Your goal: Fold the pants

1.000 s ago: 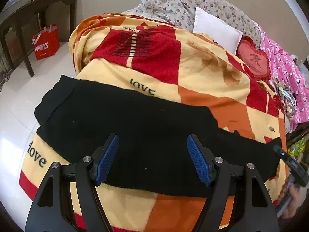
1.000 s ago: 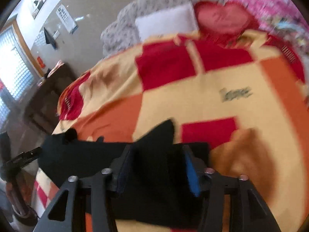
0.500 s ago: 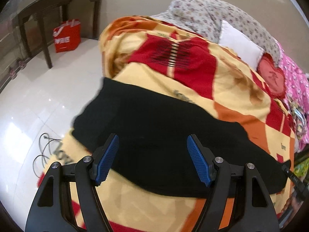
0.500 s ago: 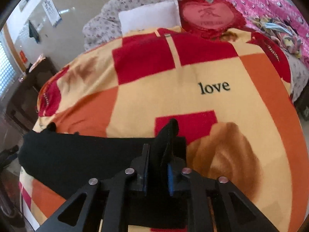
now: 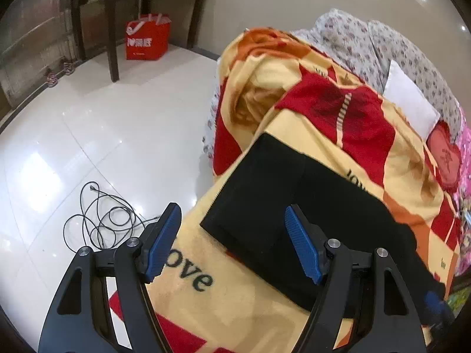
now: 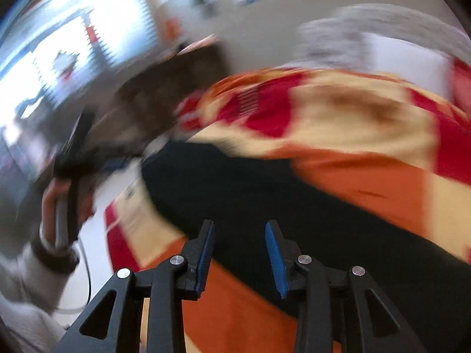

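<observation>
Black pants (image 5: pixel 297 203) lie flat in a long strip across a yellow, red and orange "love" blanket (image 5: pixel 206 300) on a bed. My left gripper (image 5: pixel 232 241) is open above the near left corner of the pants, with nothing between its blue pads. The right wrist view is blurred by motion. There my right gripper (image 6: pixel 240 251) hovers over the near edge of the pants (image 6: pixel 265 194); its jaws are opening and nothing is between them. A hand (image 6: pixel 59 206) holding the other gripper shows at the left of that view.
White tiled floor (image 5: pixel 88 135) lies left of the bed, with a coiled black cable (image 5: pixel 100 217) on it. A dark wooden table (image 5: pixel 132 6) and a red paper bag (image 5: pixel 147 41) stand by the wall. Pillows (image 5: pixel 409 106) and a red heart cushion (image 5: pixel 444 158) are at the bed's head.
My right gripper let go of the pants' fold it was shut on and swung left along the bed. My left gripper moved left toward the end of the pants at the bed's edge.
</observation>
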